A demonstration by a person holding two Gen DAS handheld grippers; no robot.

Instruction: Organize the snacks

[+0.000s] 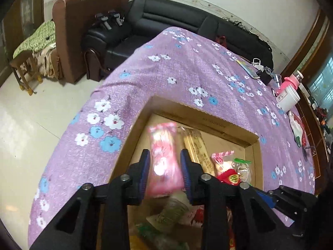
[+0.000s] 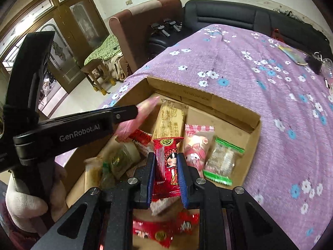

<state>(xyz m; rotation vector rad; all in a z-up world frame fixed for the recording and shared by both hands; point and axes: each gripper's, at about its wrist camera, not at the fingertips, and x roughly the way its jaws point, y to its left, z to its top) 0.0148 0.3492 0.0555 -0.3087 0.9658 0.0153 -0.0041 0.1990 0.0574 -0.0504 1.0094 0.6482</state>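
A shallow cardboard box (image 1: 210,123) of snack packets sits on the purple flowered tablecloth; its far wall also shows in the right wrist view (image 2: 199,98). My left gripper (image 1: 165,156) is shut on a pink packet (image 1: 164,158) and holds it above the box. From the right wrist view that gripper (image 2: 127,113) comes in from the left with the pink packet (image 2: 143,110) in its tip. My right gripper (image 2: 165,158) is shut on a red packet with a cartoon girl (image 2: 167,164), over the box. A tan biscuit packet (image 2: 169,120), a pink-striped packet (image 2: 196,145) and a green-edged packet (image 2: 223,159) lie inside.
A white tub (image 1: 288,99), a pink bottle (image 1: 291,80), a phone (image 1: 248,68) and a red-and-white bag (image 1: 298,127) stand along the table's far right. A black sofa (image 1: 166,14) and a brown armchair (image 1: 68,41) are behind the table. More red packets (image 2: 154,231) lie near the box's front.
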